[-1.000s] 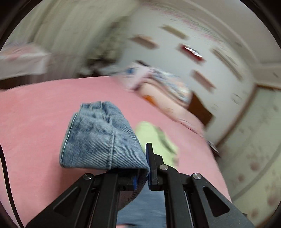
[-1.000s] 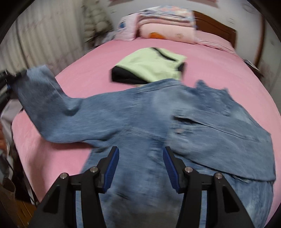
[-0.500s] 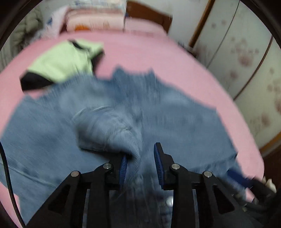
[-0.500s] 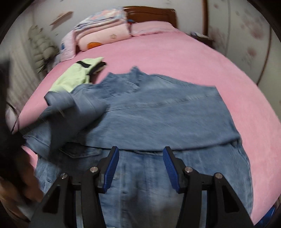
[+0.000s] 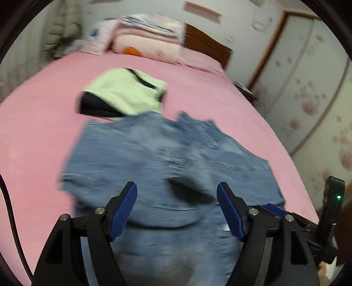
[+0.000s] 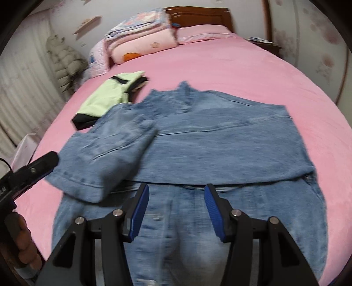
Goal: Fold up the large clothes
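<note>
A blue denim jacket (image 6: 220, 149) lies spread on the pink bed (image 6: 242, 72), collar toward the headboard. One sleeve (image 6: 105, 158) lies folded across its left side. My left gripper (image 5: 177, 198) hovers over the jacket (image 5: 154, 154). Its jaws are opening, with nothing between the blue pads (image 5: 123, 209). My right gripper (image 6: 177, 204) stands open over the jacket's lower front and holds nothing. In the right wrist view a hand (image 6: 24, 242) holds the left gripper at the left edge.
A folded light-green and black garment (image 6: 107, 99) lies beyond the jacket's left shoulder. Stacked pink bedding (image 6: 140, 41) sits against the wooden headboard (image 6: 198, 13). A wardrobe (image 5: 308, 92) stands to the right, and a pale puffer coat (image 6: 63, 59) hangs at the left.
My left gripper carried the sleeve over the jacket body, opened and let it go. The sleeve now lies folded. My right gripper swung across the jacket and stayed open.
</note>
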Available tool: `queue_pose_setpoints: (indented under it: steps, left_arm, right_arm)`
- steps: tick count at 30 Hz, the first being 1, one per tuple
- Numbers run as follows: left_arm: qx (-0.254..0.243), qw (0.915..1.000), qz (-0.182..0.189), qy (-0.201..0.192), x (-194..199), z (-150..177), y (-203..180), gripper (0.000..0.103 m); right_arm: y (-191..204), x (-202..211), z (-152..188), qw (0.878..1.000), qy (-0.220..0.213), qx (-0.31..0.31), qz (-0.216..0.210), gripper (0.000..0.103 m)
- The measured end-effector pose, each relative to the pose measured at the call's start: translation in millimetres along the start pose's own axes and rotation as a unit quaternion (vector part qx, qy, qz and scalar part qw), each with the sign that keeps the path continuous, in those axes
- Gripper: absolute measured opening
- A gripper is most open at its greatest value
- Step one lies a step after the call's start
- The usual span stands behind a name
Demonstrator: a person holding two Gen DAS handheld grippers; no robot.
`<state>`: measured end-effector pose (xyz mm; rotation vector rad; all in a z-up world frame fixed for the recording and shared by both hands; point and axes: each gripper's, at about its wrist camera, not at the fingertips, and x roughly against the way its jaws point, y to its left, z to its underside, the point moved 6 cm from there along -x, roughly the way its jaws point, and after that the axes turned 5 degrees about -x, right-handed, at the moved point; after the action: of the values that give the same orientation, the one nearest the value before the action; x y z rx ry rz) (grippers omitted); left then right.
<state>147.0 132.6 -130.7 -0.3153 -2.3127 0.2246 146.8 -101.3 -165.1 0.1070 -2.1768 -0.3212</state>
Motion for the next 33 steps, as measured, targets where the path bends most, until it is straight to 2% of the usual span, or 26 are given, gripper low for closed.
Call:
queue_pose_setpoints:
  steps: [4,7,8,10,13,14,16,20,23,25,26,27,28,29,30,31,33]
  left_arm:
    - [0.024,0.9979,-0.059,-0.010,19,13,52,0.075]
    - [0.040,0.9926,-0.114,0.014,13,31,92,0.075]
    - [0.044,0.9916,-0.119,0.024,9,36,100,0.075]
    - [0.058,0.9893,-0.127,0.042,-4,48,117,0.075]
    - [0.069,0.9875,-0.128,0.059,-23,59,128,0.075]
    - [0.072,0.9872,-0.127,0.063,-28,61,131,0.075]
    - [0.083,0.9872,-0.117,0.070,-40,63,134,0.075]
    - [0.092,0.9878,-0.101,0.075,-61,60,134,0.075]
    - [0.088,0.9874,-0.108,0.075,-73,52,132,0.075]
    - [0.087,0.9878,-0.108,0.070,-78,45,130,0.075]
    - [0.087,0.9882,-0.106,0.068,-80,42,129,0.074]
    - [0.089,0.9886,-0.103,0.066,-82,39,128,0.072]
    - [0.093,0.9885,-0.102,0.063,-84,35,128,0.069]
    - [0.094,0.9884,-0.101,0.063,-85,33,128,0.051]
    - [0.095,0.9880,-0.098,0.072,-90,32,129,0.032]
    - [0.102,0.9872,-0.090,0.083,-95,32,129,0.025]
    - [0.122,0.9843,-0.088,0.092,-100,33,132,0.020]
  right_arm:
    - [38,-4,1,0.999,0.002,0.048,-0.009,0.052]
    - [64,-11,1,0.996,0.009,0.083,-0.011,0.052]
    - [73,-14,0,0.995,0.012,0.096,-0.007,0.052]
    - [84,-20,-1,0.993,0.014,0.115,0.001,0.052]
    - [95,-35,-5,0.988,0.017,0.150,0.036,0.052]
    - [98,-43,-7,0.985,0.024,0.161,0.055,0.052]
    - [101,-55,-10,0.983,0.035,0.168,0.064,0.052]
    - [108,-72,-17,0.979,0.040,0.183,0.084,0.052]
    - [107,-83,-24,0.974,0.041,0.186,0.120,0.052]
    - [105,-87,-31,0.975,0.044,0.177,0.127,0.052]
    - [105,-87,-36,0.976,0.040,0.175,0.121,0.047]
    - [106,-87,-39,0.977,0.037,0.177,0.116,0.040]
    - [107,-88,-42,0.977,0.039,0.179,0.111,0.019]
    - [107,-89,-46,0.977,0.045,0.181,0.108,0.008]
    - [108,-88,-51,0.977,0.041,0.182,0.107,0.007]
    - [109,-86,-57,0.977,0.033,0.183,0.107,0.006]
    - [112,-80,-72,0.976,0.018,0.188,0.109,0.004]
